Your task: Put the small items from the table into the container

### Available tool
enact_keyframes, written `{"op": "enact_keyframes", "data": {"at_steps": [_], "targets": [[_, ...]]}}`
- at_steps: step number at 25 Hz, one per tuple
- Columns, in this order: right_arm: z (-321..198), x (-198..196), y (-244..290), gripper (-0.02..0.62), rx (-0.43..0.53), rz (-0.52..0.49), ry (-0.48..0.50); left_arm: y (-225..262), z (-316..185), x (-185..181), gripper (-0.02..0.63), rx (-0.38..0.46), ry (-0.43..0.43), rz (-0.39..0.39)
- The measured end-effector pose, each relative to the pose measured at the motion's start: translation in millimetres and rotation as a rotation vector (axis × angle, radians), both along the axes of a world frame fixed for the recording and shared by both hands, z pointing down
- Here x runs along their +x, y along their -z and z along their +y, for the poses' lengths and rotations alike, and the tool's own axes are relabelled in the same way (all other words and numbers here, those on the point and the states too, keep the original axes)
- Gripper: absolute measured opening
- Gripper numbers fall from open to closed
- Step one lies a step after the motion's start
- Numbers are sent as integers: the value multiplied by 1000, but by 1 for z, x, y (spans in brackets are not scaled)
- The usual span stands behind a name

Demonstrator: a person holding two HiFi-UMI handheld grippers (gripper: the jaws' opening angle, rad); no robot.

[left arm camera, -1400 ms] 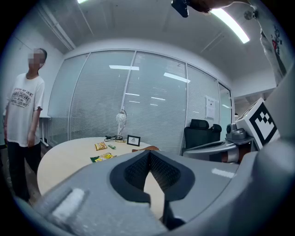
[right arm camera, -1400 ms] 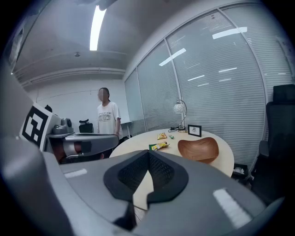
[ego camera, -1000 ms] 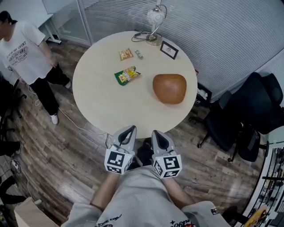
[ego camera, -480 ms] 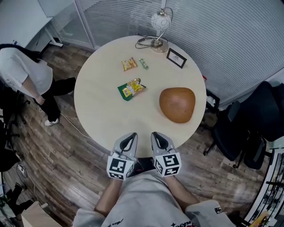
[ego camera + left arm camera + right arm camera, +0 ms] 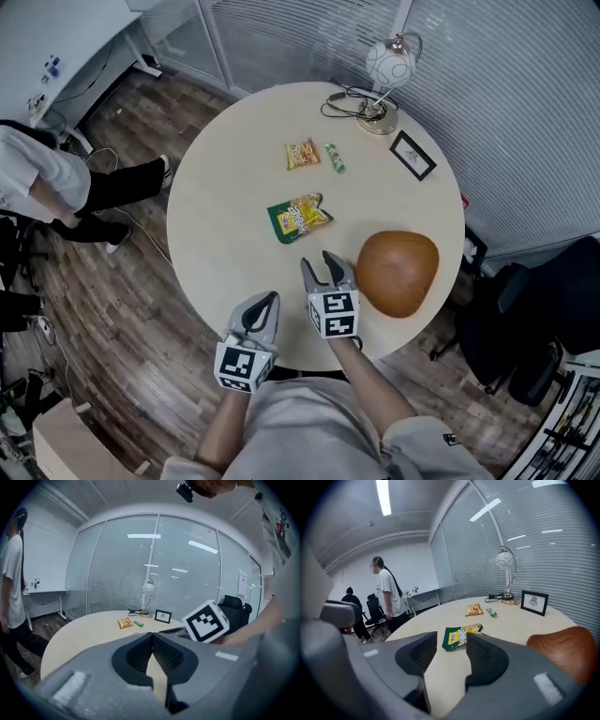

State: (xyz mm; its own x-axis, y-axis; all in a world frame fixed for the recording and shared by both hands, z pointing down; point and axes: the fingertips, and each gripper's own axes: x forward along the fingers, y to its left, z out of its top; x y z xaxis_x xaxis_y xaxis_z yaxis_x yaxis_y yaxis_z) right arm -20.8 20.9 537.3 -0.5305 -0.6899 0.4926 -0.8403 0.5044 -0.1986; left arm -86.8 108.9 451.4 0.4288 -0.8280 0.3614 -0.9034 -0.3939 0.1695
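Hanging at the near rim of the table [image 5: 225, 253]: left hand-held gripper [image 5: 266, 302], jaws pressed together on nothing. Further in, over the tabletop, right hand-held gripper [image 5: 319, 262], jaws opening, nothing between them, just beside the brown container [image 5: 397, 272]. Just ahead, green snack packet [image 5: 299, 217]: probably light, crinkly, slippery foil, best pinched by a flat edge or corner. Beyond, orange packet [image 5: 301, 155] and small green candy [image 5: 334, 157], close together, well clear of the rim. Open tabletop all round; lamp [image 5: 386, 70] and picture frame [image 5: 412, 155] at the far side.

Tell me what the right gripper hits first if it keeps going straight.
Right gripper: probably the green snack packet, lying ahead of its opening, empty jaws, or bare table just short.
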Motion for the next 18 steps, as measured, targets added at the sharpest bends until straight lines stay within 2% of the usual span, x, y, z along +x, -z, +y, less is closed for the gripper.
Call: {"op": "enact_keyframes", "data": {"at_steps": [5,10,16,18], "targets": [[-75,-11,-34,254,-9,94,-28,-10,-10,-11,-6,-31,45,3],[-126,-15,-68,259,-58,164,-52,-21,-14,-22,-6,-59,66,-2],[-139,-16,-107,222,-148,246,-10,-29,-18,-37,-6,-76,96,-3],[-135,-15,-116,181,-184,266,3,-30,-20,-40,-6,-80,99,-3]]}}
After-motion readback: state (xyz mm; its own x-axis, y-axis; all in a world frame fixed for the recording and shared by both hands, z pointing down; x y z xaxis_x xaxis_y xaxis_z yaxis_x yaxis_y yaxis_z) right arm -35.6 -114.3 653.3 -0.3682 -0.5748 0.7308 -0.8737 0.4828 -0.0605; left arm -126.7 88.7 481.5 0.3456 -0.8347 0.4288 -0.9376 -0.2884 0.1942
